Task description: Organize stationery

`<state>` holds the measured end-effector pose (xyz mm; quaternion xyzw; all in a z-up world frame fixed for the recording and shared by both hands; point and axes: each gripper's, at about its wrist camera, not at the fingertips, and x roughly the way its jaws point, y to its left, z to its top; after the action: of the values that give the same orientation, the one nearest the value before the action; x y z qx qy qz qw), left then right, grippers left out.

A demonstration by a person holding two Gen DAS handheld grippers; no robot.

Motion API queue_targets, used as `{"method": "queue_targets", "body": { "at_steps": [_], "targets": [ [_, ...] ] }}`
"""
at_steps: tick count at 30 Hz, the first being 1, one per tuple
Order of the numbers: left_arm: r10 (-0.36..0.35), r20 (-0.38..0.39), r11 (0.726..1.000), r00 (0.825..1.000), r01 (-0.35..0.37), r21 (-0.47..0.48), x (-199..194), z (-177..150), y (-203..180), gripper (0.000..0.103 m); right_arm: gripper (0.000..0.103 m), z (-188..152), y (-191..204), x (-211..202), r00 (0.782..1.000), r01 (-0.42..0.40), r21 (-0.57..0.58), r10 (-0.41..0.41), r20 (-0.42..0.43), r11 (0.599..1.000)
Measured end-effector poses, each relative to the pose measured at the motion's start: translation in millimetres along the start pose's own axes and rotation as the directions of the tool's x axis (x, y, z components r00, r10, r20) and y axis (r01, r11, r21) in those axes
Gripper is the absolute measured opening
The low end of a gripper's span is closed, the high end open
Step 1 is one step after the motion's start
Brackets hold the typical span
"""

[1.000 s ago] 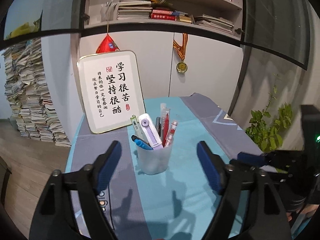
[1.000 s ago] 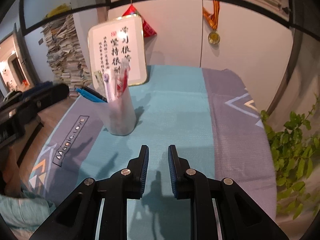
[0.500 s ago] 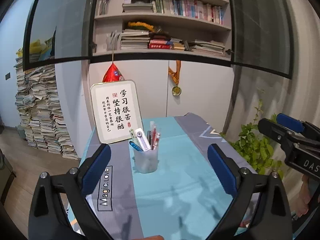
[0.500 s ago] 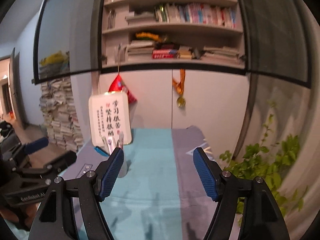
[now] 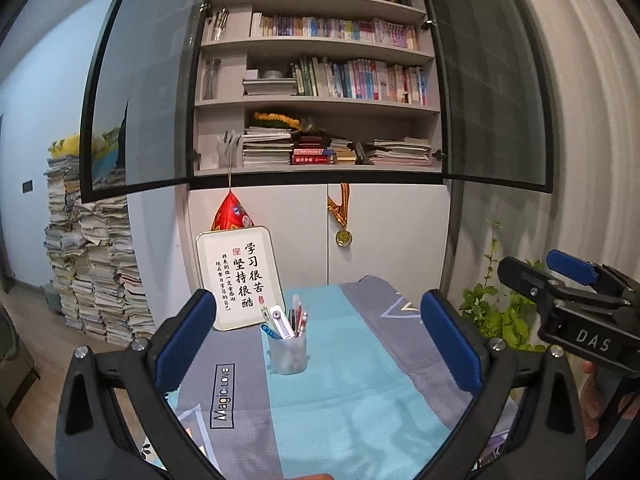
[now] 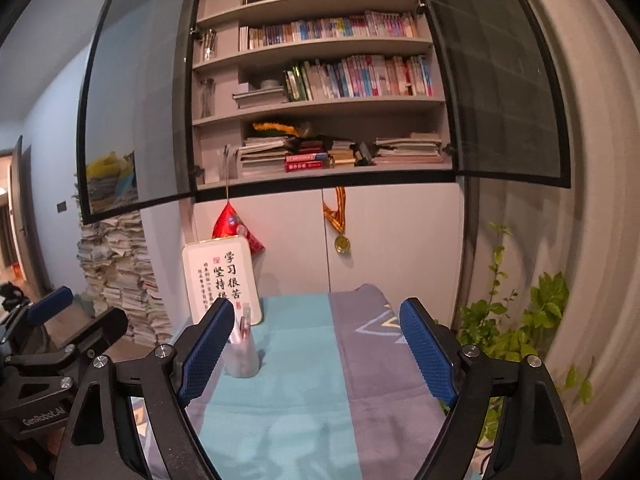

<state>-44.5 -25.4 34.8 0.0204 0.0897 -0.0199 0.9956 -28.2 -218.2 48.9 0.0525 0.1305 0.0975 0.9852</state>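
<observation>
A tall bookshelf (image 5: 320, 80) fills the wall, with rows of books and flat piles of paper. Its dark glass doors (image 5: 140, 92) hang open. Below are plain white cupboard doors (image 5: 384, 232). On the left, big stacks of papers (image 5: 92, 272) stand on what looks like a wooden floor (image 5: 36, 344). A leafy green plant (image 6: 520, 320) grows on the right.

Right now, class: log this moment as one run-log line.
left gripper: open, empty | right gripper: jaws just opened, empty | pen cup: upright on tablecloth, stationery inside | contact: none
</observation>
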Motion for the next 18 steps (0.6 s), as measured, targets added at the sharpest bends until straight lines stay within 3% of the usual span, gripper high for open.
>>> {"method": "queue_targets", "body": {
  "at_steps": [18],
  "targets": [
    [-0.004,0.024,1.0,1.0,0.004,0.009,-16.7,-1.8,-5.2,0.102,0.085,-2.6,9.0,-15.6,1.0,-0.01,-0.029,0.01,0.013,1.0]
  ]
}}
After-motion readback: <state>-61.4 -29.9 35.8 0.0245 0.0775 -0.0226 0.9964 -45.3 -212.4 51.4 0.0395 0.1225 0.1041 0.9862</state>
